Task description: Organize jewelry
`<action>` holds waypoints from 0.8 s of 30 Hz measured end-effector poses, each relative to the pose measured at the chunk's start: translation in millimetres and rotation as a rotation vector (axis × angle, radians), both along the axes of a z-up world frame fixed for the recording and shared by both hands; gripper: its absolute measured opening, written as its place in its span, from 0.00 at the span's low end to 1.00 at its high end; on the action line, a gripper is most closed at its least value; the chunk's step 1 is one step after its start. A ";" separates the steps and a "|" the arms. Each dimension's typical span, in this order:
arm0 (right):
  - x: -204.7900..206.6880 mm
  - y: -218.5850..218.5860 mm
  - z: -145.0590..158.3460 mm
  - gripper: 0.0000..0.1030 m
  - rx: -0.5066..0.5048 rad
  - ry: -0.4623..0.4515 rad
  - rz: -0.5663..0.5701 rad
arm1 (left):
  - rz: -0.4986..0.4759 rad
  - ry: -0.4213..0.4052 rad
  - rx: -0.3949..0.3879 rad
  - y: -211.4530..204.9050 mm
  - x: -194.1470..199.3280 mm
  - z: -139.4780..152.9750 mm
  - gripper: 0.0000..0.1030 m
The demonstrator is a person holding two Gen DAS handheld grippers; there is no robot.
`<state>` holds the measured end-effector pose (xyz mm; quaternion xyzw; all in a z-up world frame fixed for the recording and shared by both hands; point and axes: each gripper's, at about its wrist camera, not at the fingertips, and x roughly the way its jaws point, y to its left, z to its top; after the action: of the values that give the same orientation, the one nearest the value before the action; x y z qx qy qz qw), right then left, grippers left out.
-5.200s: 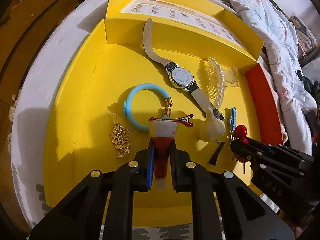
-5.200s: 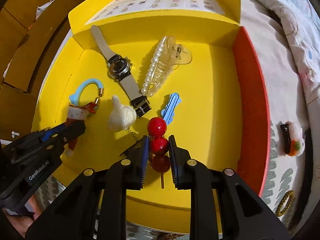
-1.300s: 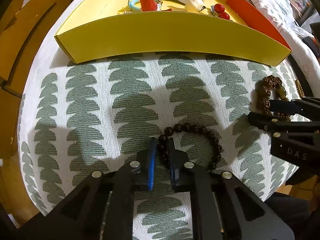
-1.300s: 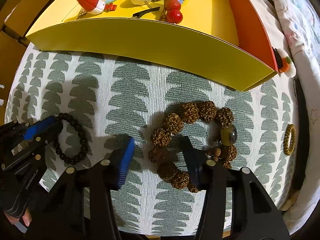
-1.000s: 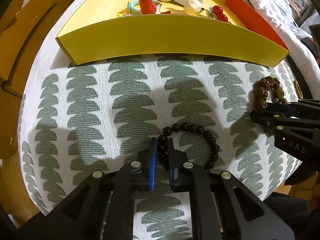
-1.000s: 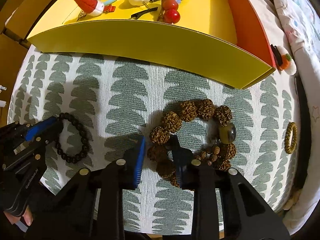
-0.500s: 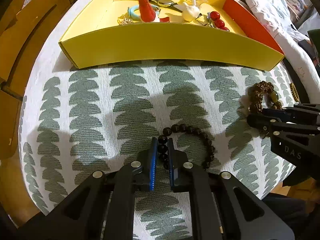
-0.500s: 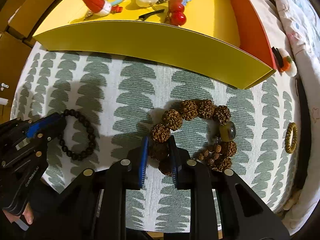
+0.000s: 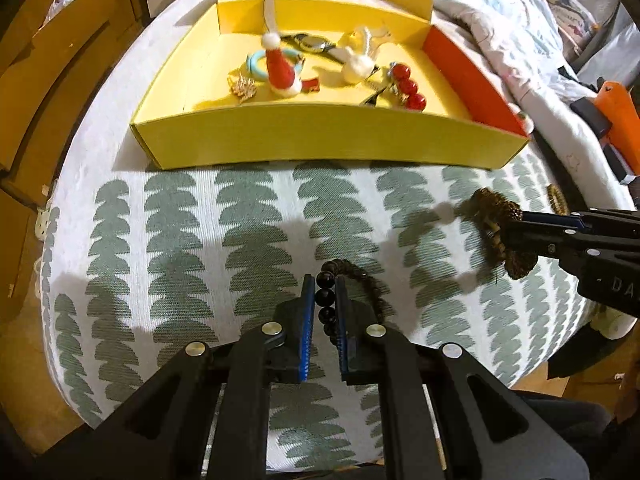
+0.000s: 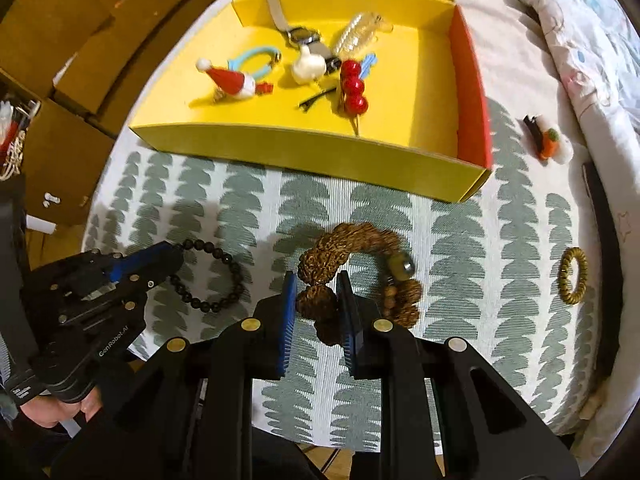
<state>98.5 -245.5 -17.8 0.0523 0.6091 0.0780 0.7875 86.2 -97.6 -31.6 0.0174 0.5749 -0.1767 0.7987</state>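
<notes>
A: Left gripper (image 9: 322, 300): jaws nearly closed, pinching the black bead bracelet (image 9: 325, 295). The beads sit in a column between the blue pads. The rest of the loop trails right, blurred.

B: The right wrist view shows that loop whole (image 10: 212, 276), hanging from the left gripper (image 10: 160, 258) over the leaf-print cloth (image 10: 248, 200). A hand (image 10: 56, 410) under that gripper's grip shows only in this view.

A: Right gripper (image 10: 316, 300): its jaws have just been closing and now clamp a rough bead of the brown seed bracelet (image 10: 320, 300). The loop arcs up and right to a smooth olive bead (image 10: 402, 266).

B: The left wrist view gives it side-on: right gripper (image 9: 516, 224) comes in from the right edge, and the seed bracelet (image 9: 496, 216) droops from its tip with a shadow on the cloth (image 9: 200, 216) beside it.

A: Yellow tray (image 9: 328, 136) lies beyond both bracelets. It holds a Santa-hat clip (image 9: 280, 68), blue bangle (image 9: 256, 64), watch (image 9: 312, 42), white figure (image 9: 356, 68) and red-ball pin (image 9: 408, 88).

B: Only the right wrist view shows what is off the tray (image 10: 304, 146) on the right: a coil hair tie (image 10: 572, 276) on the cloth and an orange-and-white clip (image 10: 548, 140) near the red end wall (image 10: 472, 92).

A: Only the left wrist view shows the gold brooch (image 9: 242, 87) in the tray.
</notes>
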 end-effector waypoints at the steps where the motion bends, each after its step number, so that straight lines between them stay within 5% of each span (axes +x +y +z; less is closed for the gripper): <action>1: -0.8 -1.2 5.6 0.20 0.007 -0.008 -0.004 | -0.001 -0.004 -0.005 0.2 0.4 1.7 0.10; 18: -8.0 2.2 85.5 0.15 0.148 -0.169 0.043 | 0.024 -0.082 -0.103 6.8 5.5 51.7 0.10; 24: 0.9 16.5 60.0 0.19 0.051 -0.100 0.079 | 0.032 -0.082 -0.099 7.6 10.0 50.5 0.10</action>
<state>99.5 -229.0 42.2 0.0446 0.5684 0.1269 0.8117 96.1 -90.0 18.9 -0.0239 0.5323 -0.1914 0.8243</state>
